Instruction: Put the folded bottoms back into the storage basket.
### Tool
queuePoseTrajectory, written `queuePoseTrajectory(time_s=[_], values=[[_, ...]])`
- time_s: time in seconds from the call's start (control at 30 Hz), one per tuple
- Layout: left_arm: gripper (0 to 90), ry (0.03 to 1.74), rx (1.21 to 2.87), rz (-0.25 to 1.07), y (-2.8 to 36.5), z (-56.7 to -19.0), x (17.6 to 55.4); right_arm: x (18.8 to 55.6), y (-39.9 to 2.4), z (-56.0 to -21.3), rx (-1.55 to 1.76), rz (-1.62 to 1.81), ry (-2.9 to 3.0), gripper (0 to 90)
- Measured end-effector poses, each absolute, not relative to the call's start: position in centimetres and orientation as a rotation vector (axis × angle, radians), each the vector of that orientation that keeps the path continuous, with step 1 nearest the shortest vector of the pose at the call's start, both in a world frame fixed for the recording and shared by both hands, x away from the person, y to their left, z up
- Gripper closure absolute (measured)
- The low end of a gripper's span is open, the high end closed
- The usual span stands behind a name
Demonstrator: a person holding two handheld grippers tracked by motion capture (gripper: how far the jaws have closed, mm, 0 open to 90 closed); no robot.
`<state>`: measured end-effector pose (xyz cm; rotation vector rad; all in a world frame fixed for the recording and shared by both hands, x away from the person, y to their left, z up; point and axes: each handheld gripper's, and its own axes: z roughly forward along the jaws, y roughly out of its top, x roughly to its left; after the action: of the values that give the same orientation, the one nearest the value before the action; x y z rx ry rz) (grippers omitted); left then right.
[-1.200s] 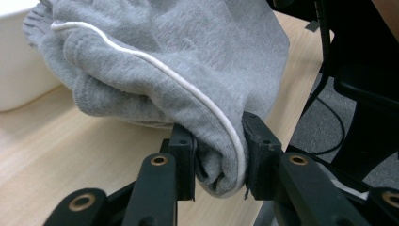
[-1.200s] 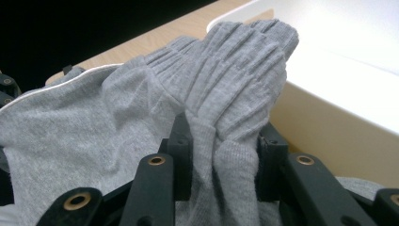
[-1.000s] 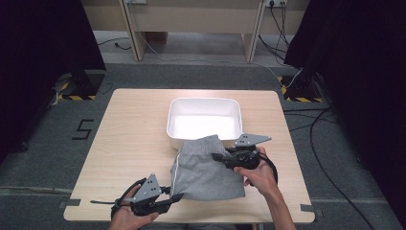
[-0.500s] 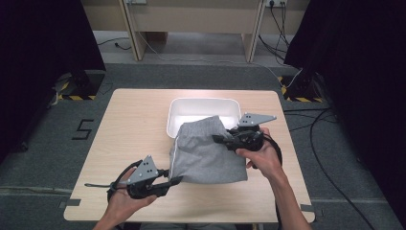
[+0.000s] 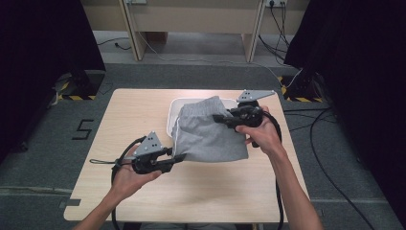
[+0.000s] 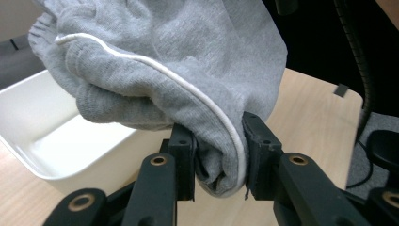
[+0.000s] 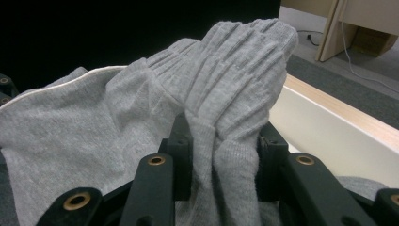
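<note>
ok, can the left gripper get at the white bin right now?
Probably not: the left gripper is shut on the grey garment, which it shares with the right gripper and which hangs in front of the white bin.

— What colour were the folded shorts (image 5: 210,134)?
— Plain heather grey, with a white drawstring (image 6: 188,87) across them.
— And the tub (image 5: 170,125) behind?
— White, on a pale wood-grain table (image 5: 129,108). The grippers' jaws were black, with brass-coloured rivets. Yellow-and-black hazard tape (image 5: 72,97) marked the grey floor (image 5: 43,158).
</note>
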<state>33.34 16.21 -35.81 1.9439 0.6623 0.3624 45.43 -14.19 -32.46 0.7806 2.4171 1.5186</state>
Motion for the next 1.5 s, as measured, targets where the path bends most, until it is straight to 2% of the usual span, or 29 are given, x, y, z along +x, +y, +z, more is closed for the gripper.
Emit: queuePoseTrajectory(time_s=[0.53, 0.83, 1.2, 1.5], values=[[68.0, 0.762, 1.963, 0.378, 15.7, -36.7, 39.1, 51.3, -13.4, -32.9, 0.844, 1.455, 2.443, 66.8], [68.0, 0.808, 1.954, 0.372, 15.4, -37.9, 41.5, 53.4, -12.7, -33.3, 0.871, 1.41, 2.458, 66.8], [68.0, 0.869, 1.99, 0.374, 15.0, -40.0, 44.5, 56.2, -12.5, -35.4, 0.949, 1.352, 2.459, 66.6], [68.0, 0.902, 2.009, 0.373, 14.9, -41.0, 45.7, 57.4, -12.4, -36.5, 0.995, 1.333, 2.456, 66.4]])
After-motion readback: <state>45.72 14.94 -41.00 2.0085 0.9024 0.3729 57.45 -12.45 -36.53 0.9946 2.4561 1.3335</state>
